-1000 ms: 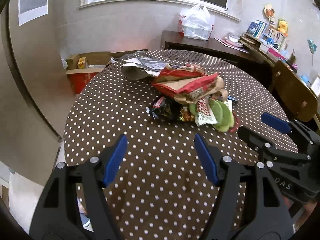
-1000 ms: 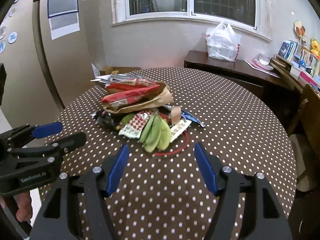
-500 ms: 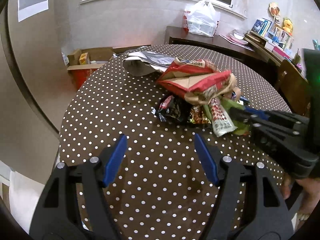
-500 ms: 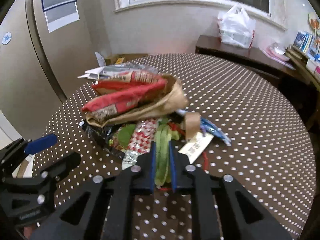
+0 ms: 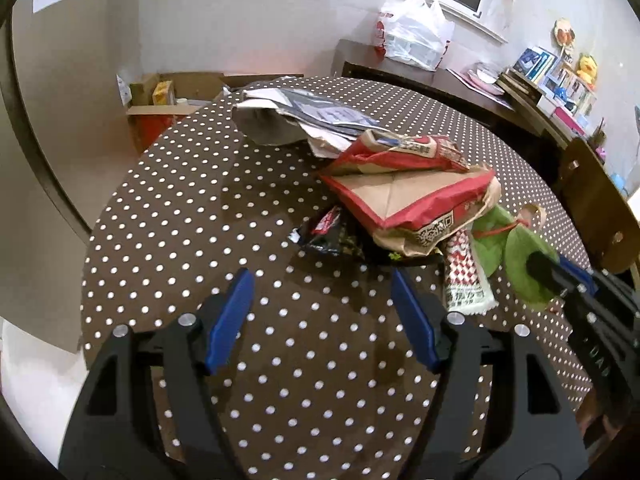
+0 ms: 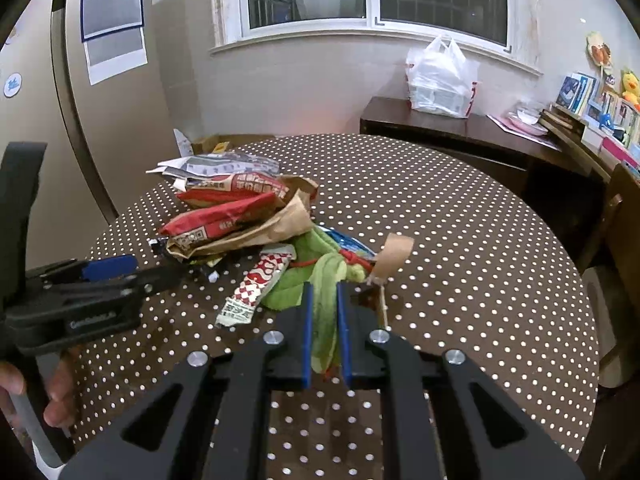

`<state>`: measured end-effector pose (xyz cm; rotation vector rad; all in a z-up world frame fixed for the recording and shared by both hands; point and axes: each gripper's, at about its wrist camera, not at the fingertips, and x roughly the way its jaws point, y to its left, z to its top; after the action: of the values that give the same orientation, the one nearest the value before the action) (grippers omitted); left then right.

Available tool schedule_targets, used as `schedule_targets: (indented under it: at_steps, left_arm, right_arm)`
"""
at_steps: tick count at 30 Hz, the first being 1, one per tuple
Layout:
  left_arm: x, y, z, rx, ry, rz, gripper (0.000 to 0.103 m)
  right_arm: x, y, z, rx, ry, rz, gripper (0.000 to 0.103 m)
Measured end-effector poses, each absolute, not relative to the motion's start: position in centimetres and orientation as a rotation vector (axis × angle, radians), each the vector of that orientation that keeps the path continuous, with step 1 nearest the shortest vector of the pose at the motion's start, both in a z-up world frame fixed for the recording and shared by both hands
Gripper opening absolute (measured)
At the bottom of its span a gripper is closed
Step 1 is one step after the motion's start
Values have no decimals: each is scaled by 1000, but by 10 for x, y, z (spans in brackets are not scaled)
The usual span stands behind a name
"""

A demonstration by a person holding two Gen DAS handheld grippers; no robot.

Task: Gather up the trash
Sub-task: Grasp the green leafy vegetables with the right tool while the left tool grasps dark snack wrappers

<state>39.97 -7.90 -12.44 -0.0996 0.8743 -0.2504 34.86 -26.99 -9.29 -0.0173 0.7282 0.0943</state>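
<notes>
A heap of trash lies on the dotted round table (image 5: 192,200): red snack bags (image 5: 404,200) on a brown paper bag (image 6: 280,226), a black wrapper (image 5: 332,234), a red-and-white checked wrapper (image 5: 464,280) and grey mailer bags (image 5: 288,118). My right gripper (image 6: 323,296) is shut on a green leafy scrap (image 6: 326,270) tied with red string, at the near right edge of the heap. In the left wrist view this gripper (image 5: 544,268) pinches the same scrap (image 5: 524,254). My left gripper (image 5: 322,286) is open just short of the black wrapper, with only tablecloth between its fingers.
A white plastic bag (image 6: 440,76) sits on a dark sideboard (image 6: 460,128) behind the table. A wooden chair (image 5: 596,208) stands at the right. A cardboard box (image 5: 168,100) is on the floor at the far left, next to a fridge (image 6: 100,100).
The right gripper went forward to the heap and shut on the green scrap, which now hangs raised off the cloth. The left gripper slid closer to the heap and stayed open.
</notes>
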Motion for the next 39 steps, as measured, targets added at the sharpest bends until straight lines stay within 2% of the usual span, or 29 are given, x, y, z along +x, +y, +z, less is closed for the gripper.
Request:
schedule_targets:
  at_steps: [6,15,18,20,21,22,29,39]
  left_arm:
    - [409,-68,-126,-299,895,-343,74]
    - [417,-85,-125,-314,901,-308,74]
    - [418,-102,-124,-189,895,-250,64]
    - [418,-110,-125,-132,881,-229,44]
    - [418,-113,-126,-107,881,-217,42]
    - [420,-112,-125,-105,882,-214,28]
    - [400,-94,-119,-156,883,-268,19]
    - [338,-54,-83,-199,788,-297,17]
  right_arm:
    - [355,-264,-96,0,754,122,11]
    - [366,-251,-99,-2,775,148,11]
    - [368,-249,-100,9,780,157,11]
    - [369,-248,-100,24,780,163,11]
    - [369,-248,-101,23,781,161,11]
    - [369,-248,-100,23,777,161,11]
    - [352,-249,-95,53,743,184,11]
    - [300,-219,-47,27,650,256,11]
